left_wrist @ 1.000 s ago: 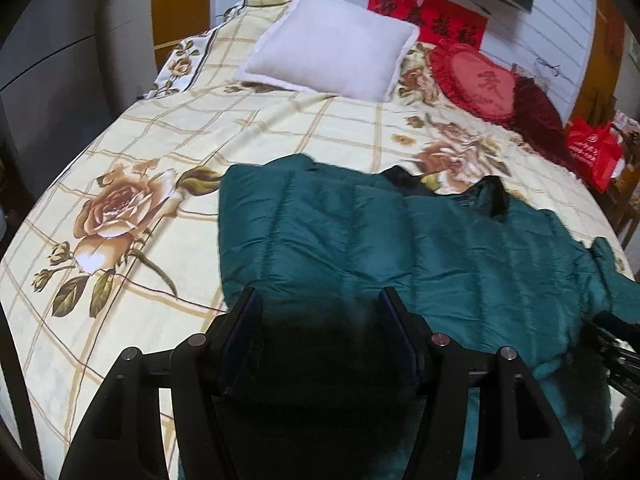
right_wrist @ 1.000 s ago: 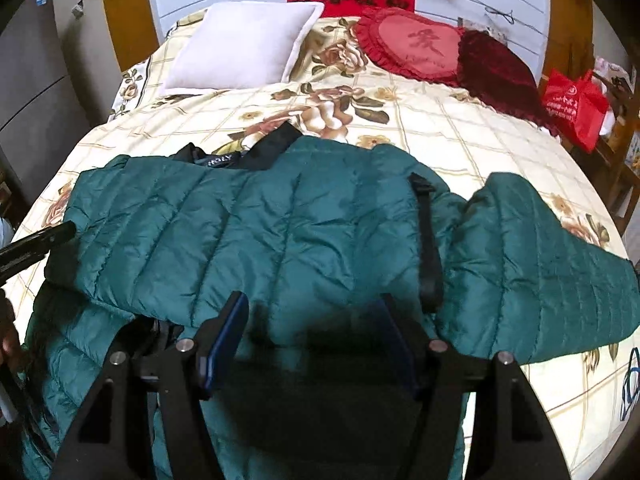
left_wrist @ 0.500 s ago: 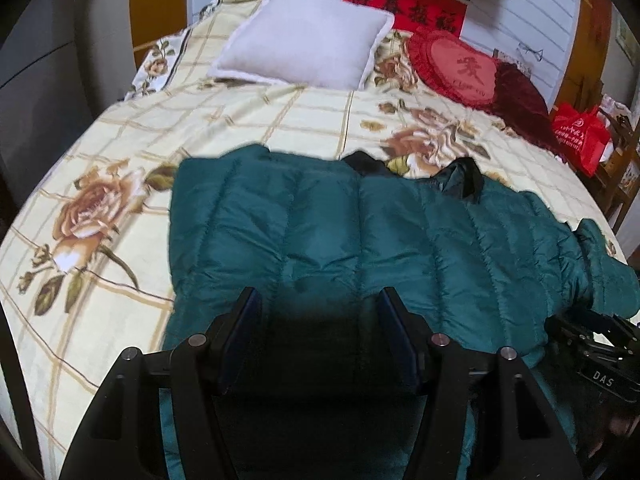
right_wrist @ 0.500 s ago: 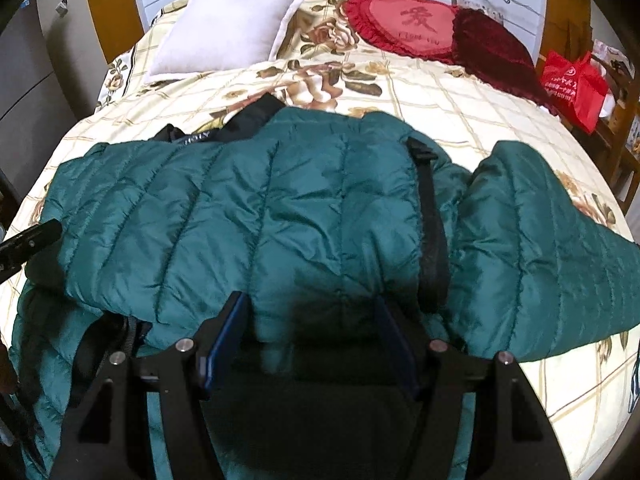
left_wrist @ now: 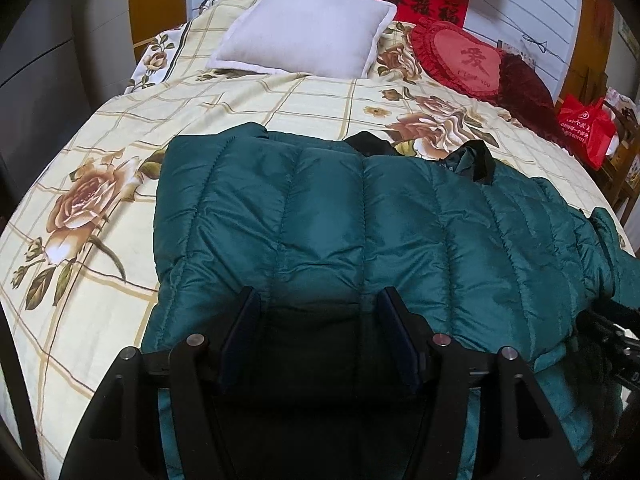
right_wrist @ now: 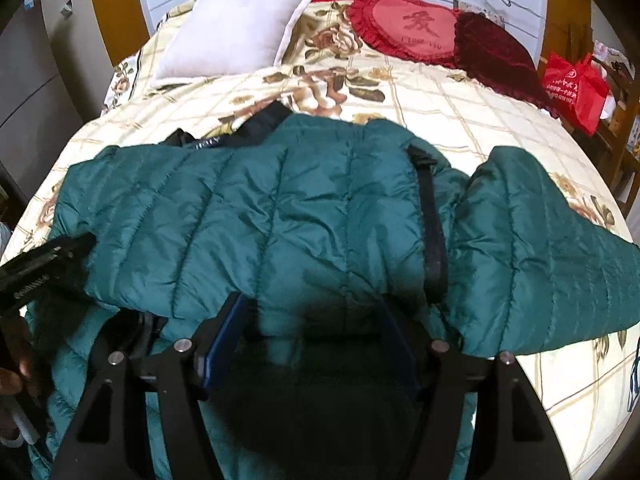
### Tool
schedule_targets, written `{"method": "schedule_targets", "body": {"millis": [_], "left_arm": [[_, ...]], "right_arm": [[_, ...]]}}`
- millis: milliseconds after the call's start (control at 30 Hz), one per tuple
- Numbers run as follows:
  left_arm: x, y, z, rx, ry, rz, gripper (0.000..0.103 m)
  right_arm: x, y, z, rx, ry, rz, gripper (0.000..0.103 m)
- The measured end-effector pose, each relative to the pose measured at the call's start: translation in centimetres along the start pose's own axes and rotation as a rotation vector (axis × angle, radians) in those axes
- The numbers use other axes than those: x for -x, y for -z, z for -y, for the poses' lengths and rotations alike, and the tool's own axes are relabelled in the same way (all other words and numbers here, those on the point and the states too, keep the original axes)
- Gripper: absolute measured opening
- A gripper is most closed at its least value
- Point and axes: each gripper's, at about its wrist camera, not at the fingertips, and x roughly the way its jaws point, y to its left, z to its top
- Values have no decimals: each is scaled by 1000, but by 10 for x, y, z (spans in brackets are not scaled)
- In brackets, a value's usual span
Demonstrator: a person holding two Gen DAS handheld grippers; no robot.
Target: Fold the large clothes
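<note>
A dark green quilted down jacket (left_wrist: 360, 216) lies spread across the flowered bedspread (left_wrist: 100, 152), collar towards the pillows; it also shows in the right wrist view (right_wrist: 280, 216). One sleeve (right_wrist: 540, 256) lies out to the right. My left gripper (left_wrist: 320, 300) is open, its fingers wide apart just above the jacket's near edge. My right gripper (right_wrist: 316, 308) is open too, and a fold of the jacket's near edge bulges up between its fingers. The left gripper's body (right_wrist: 36, 272) shows at the left edge of the right wrist view.
A white pillow (left_wrist: 308, 44), a red heart cushion (left_wrist: 460, 60) and a dark red cushion (left_wrist: 524, 84) lie at the head of the bed. A red bag (left_wrist: 584, 128) stands on wooden furniture to the right. Grey cabinets (left_wrist: 36, 64) stand to the left.
Both grippers have drawn back towards the near edge and risen a little, so more of the jacket shows. The jacket's near part has bunched up between the right fingers.
</note>
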Motion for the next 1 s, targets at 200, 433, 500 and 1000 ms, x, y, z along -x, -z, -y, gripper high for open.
{"method": "schedule_targets", "body": {"millis": [200,433,500,1000], "left_arm": [[-2,3,0,-14,-7,14,45],[12,5,1,-20,-12,8,45],[19,7,2,-11,1,11,45],[62,12,38,-46,68,61,45]], "right_arm": [[-19,7,-1,5,17,-40,77],[1,10,-5,19,6,-2,77],[14,9,-4,16,3,28,77],[59,20,14,-8,16,72,77]]}}
